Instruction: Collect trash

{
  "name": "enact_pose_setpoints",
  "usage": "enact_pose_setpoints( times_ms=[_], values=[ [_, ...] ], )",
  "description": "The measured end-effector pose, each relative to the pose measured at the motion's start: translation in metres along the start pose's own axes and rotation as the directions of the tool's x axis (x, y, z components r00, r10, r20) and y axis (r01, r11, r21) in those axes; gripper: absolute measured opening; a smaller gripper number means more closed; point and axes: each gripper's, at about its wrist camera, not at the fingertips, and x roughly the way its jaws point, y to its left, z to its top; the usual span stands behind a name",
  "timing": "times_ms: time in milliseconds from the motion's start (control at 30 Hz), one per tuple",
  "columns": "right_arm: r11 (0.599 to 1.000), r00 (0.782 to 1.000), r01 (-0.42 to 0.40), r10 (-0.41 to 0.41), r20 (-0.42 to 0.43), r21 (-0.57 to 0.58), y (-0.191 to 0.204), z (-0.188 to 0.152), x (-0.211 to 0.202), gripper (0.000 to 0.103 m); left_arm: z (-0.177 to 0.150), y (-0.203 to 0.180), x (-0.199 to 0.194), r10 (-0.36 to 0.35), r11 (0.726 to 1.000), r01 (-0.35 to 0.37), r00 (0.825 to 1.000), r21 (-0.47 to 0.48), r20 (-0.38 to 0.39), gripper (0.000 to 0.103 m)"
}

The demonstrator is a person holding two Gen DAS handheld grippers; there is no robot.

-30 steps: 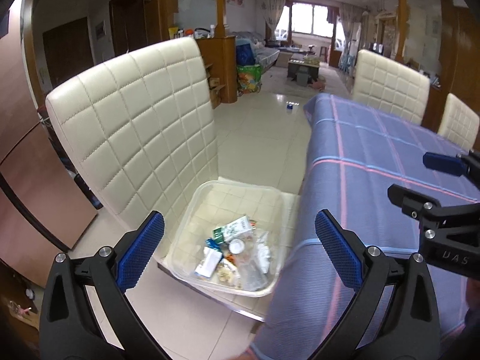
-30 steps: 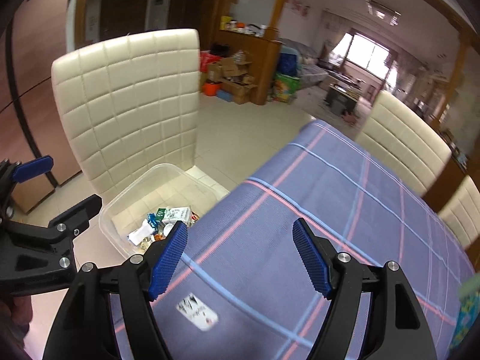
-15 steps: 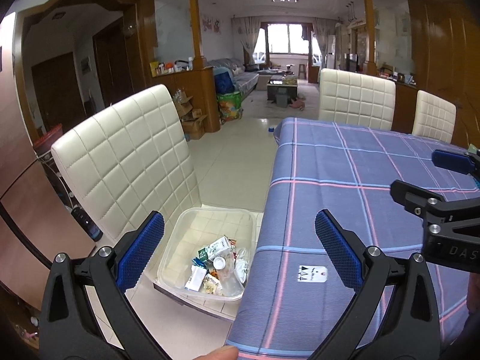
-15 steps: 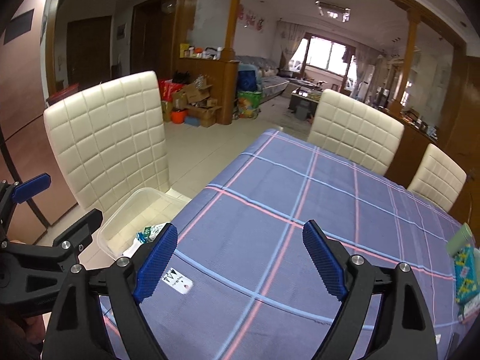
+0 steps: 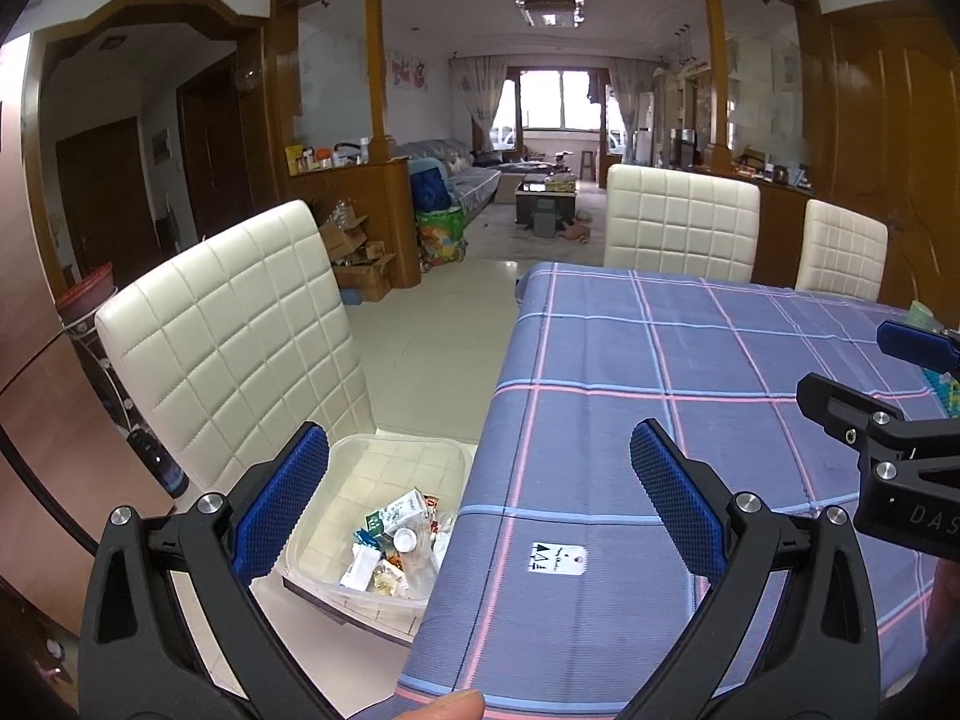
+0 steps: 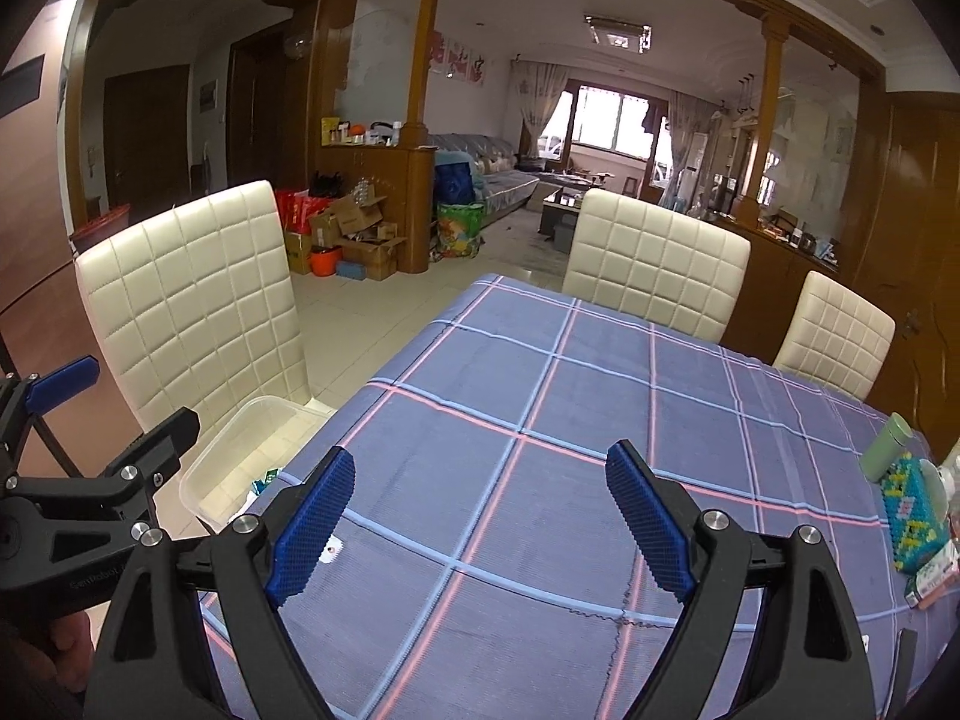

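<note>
A clear plastic bin holding several pieces of trash sits on the seat of a cream chair beside the table. It also shows in the right wrist view. A small white paper tag lies on the blue plaid tablecloth near the front edge; in the right wrist view the tag lies by the left finger. My left gripper is open and empty, above the table's corner and the bin. My right gripper is open and empty over the cloth.
Two more cream chairs stand at the table's far side. A green cylinder, a teal patterned packet and other items sit at the table's right edge. Cardboard boxes stand by a wooden partition beyond.
Both grippers have pulled back and tilted up from the bin. The view now takes in more of the table and room. Both stay open and empty.
</note>
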Motion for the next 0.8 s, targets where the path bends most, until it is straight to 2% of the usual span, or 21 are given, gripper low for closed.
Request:
enact_pose_setpoints(
  times_ms=[400, 533, 800],
  values=[
    [0.999, 1.0, 0.001, -0.001, 0.007, 0.034, -0.018, -0.007, -0.008, 0.084, 0.003, -0.021, -0.01, -0.025, 0.999, 0.025, 1.0, 0.028, 0.011, 0.099],
    [0.999, 1.0, 0.001, -0.001, 0.009, 0.038, -0.02, -0.009, -0.009, 0.084, 0.003, -0.029, -0.01, 0.003, 0.998, -0.004, 1.0, 0.055, 0.014, 0.099],
    [0.999, 1.0, -0.002, 0.002, 0.004, 0.053, -0.026, -0.013, -0.01, 0.084, 0.002, -0.038, -0.013, -0.016, 0.996, 0.013, 0.999, 0.084, 0.03, 0.099]
  ],
)
